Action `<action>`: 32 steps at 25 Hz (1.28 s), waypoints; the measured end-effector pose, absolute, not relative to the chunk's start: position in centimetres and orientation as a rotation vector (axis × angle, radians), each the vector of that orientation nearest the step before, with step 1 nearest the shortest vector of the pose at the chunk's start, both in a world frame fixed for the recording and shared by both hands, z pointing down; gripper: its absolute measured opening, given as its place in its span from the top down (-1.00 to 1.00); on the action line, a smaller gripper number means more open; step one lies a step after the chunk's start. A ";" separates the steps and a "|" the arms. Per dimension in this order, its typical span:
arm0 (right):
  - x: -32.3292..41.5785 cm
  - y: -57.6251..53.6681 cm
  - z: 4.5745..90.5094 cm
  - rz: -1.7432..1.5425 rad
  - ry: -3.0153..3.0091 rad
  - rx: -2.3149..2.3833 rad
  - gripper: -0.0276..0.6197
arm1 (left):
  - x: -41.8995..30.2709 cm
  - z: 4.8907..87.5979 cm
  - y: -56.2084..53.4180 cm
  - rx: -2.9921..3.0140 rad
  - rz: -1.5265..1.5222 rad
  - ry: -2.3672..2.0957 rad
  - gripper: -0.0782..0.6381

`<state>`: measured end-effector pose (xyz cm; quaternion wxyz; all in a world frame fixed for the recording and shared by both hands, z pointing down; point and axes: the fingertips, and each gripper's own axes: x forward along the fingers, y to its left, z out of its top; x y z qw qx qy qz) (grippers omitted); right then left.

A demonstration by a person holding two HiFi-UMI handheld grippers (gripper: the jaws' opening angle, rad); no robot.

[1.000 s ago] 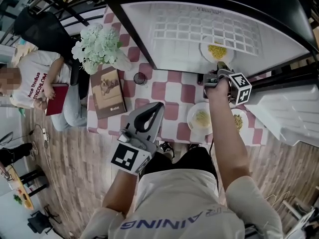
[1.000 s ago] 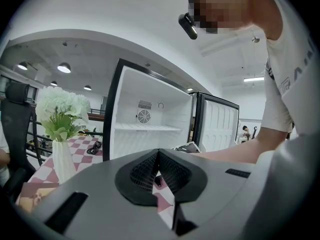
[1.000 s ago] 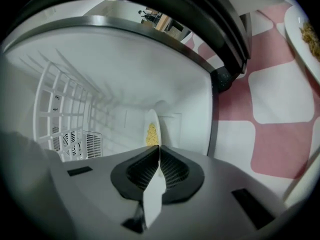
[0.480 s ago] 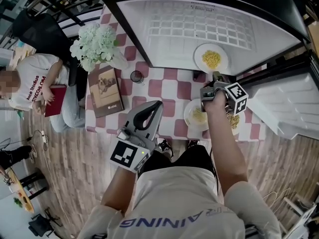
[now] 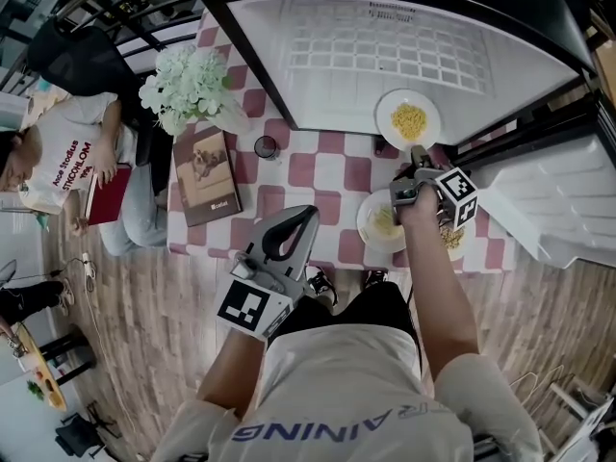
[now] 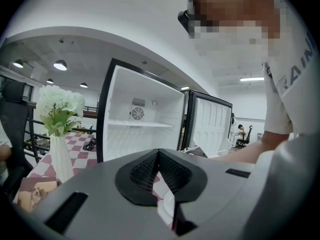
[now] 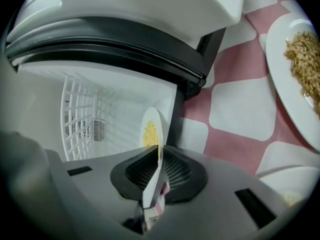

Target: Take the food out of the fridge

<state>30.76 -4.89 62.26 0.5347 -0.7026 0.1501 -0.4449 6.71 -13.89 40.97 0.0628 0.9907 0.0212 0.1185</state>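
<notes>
right gripper (image 5: 416, 155) clenched on the near rim of the plate (image 5: 408, 118), just ahead of it at the fridge (image 5: 318, 85) mouth. thin edge grip: we fear tilt, spilled food, or clipping the served plate (image 5: 383, 224) beneath it. left gripper (image 5: 306, 214) clenched, empty.

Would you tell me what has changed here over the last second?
The right gripper, shut on the plate of food, drew back toward the person, sliding it toward the fridge's front edge. The left gripper and the table plates stayed put.

Plate (image 5: 408, 118) in fridge (image 5: 327, 75), 2 plates (image 5: 373, 227) on table (image 5: 308, 176)
</notes>
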 end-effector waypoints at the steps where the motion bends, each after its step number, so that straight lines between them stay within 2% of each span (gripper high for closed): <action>1: 30.8 -4.9 62.3 -1.059 0.359 -1.664 0.82 | 6.6 40.9 -13.9 2.994 0.358 0.060 0.76; 9: 31.6 -5.8 63.1 -1.022 0.372 -1.561 0.82 | 5.9 41.0 -14.0 3.001 0.372 0.021 0.76; 19: 30.4 -5.4 60.0 -0.956 0.501 -1.539 0.82 | 4.4 40.5 -14.9 3.007 0.346 -0.064 0.76; 26: 25.8 -5.6 57.2 -1.054 0.621 -1.521 0.82 | 2.2 39.7 -16.7 3.000 0.280 -0.199 0.76; 32: 18.6 -7.6 57.5 -1.204 0.802 -1.507 0.82 | -1.2 39.8 -18.1 2.978 0.256 -0.308 0.76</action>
